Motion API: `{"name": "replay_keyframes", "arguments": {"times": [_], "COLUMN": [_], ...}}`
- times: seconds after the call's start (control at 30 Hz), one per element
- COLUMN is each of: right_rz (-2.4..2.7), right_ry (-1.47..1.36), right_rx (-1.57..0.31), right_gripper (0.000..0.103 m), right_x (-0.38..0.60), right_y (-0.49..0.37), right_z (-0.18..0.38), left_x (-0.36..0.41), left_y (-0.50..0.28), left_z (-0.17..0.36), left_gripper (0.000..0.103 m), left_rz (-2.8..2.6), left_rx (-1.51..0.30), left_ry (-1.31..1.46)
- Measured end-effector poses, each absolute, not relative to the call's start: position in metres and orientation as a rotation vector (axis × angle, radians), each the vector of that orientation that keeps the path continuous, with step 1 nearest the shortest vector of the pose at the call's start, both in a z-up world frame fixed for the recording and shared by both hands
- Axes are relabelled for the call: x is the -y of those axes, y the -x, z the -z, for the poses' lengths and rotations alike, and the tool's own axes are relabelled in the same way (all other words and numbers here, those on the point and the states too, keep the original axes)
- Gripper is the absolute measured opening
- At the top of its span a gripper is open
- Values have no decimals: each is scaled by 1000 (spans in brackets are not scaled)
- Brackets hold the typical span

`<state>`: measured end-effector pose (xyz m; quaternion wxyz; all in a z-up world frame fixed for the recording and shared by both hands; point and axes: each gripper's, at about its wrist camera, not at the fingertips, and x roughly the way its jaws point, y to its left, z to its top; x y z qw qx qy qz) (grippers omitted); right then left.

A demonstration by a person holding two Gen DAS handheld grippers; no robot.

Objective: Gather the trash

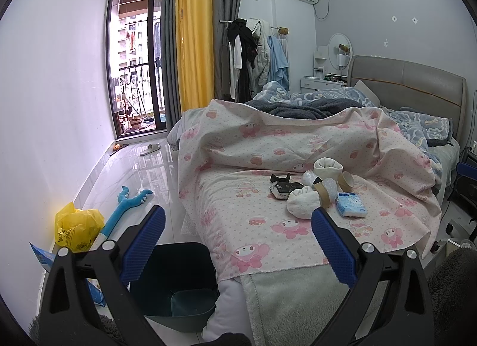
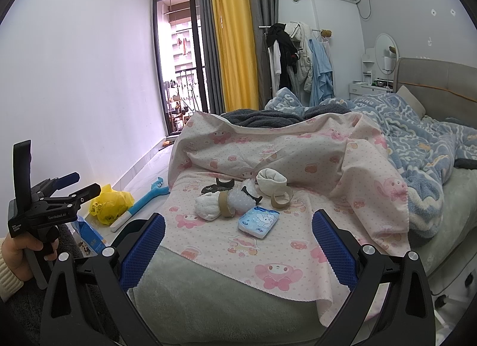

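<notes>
At centre frame in the right wrist view, a heap of trash (image 2: 238, 198) lies on the pink cartoon-print sheet (image 2: 298, 244) at the foot of the bed (image 2: 447, 226): cardboard tape rolls, wads of white paper, bubble wrap, black scraps and, nearest the camera, a blue tissue packet (image 2: 258, 222). The packet lies flat, its long axis running from lower left to upper right. The nearest tape roll (image 2: 281, 195) stands on its rim, its opening facing the camera. The right gripper (image 2: 238, 253) hangs just short of the heap, jaws wide apart and empty, apparently lined up for a first pick. At lower left of the left wrist view, a dark bin (image 1: 176, 280) stands on the floor against the bed, seemingly ready to catch drops. The left gripper (image 1: 238, 244) is likewise spread and empty above it. A yellow plastic bag (image 1: 76, 226) sits by the wall.
</notes>
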<state>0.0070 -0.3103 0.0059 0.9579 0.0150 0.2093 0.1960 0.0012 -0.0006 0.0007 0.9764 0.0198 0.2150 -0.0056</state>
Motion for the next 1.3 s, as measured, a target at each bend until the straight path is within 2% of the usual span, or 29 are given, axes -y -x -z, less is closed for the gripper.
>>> {"name": "replay_keyframes", "arguments": {"times": [0.9,1.3], "right_rz": [-389,-390], "right_ry": [-33,7], "right_rx": [-465,-539], "right_gripper": [100,96], "right_x": [308,294], "right_y": [-9,-60], "right_z": [-9,7], "left_x": [-9,0], "left_y": [-2,-36], "left_z": [0,8], "left_gripper": [100,99], "left_rz": [52,124], "left_rx": [-463,-492], "left_ry": [28,-2]}}
